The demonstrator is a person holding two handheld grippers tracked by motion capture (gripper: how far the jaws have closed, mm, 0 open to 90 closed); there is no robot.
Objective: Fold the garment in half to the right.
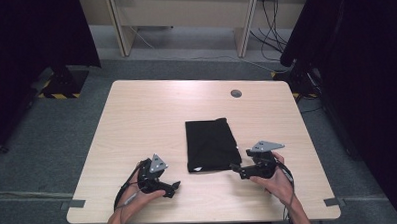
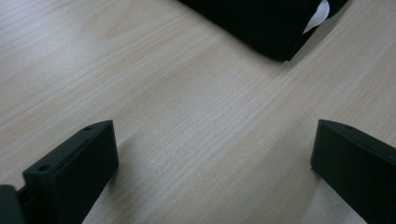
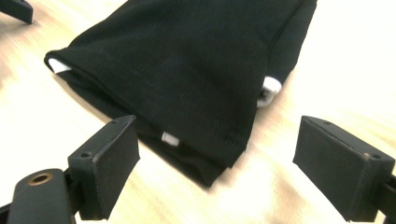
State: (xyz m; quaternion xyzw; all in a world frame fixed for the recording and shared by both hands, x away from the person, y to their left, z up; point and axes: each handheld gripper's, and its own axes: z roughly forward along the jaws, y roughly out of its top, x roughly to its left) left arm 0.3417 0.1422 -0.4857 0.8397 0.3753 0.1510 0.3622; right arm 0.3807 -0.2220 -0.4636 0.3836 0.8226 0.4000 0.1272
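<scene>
Two grippers flanked a folded black cloth (image 1: pixel 211 144) on the table (image 1: pixel 136 119), long axis running away from the person. Left gripper (image 1: pixel 175 185) sat off the cloth's near-left corner, right gripper (image 1: pixel 234 167) closer, at its near-right corner. Left gripper view: jaws spread, cloth corner (image 2: pixel 271 23) well ahead. Right gripper view: jaws spread, cloth (image 3: pixel 187 70) just ahead between them.

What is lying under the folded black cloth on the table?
The folded black cloth lies flat on the wooden table. Small white bits peek out at its edges. Whatever else is beneath is covered.
</scene>
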